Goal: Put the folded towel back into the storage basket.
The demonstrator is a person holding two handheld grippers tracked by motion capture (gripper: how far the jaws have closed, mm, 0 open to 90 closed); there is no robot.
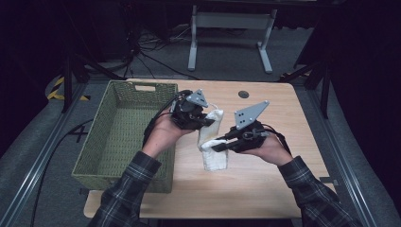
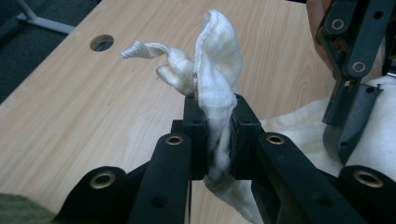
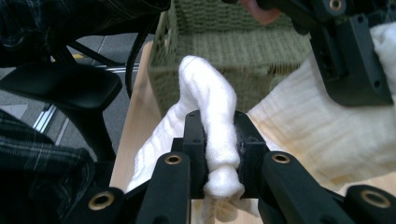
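High view: both hand-held grippers, left (image 1: 206,121) and right (image 1: 218,147), clamp the white cloth (image 1: 213,153) aloft; next, probably the basket (image 1: 124,97) beside the left one.

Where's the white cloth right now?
In the high view the white cloth hangs mid-table, just right of the green basket, pinched between the left gripper and right gripper.

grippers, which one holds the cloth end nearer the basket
The left gripper: it pinches the white cloth at its far end beside the green basket; the right gripper grips lower, nearer the person.
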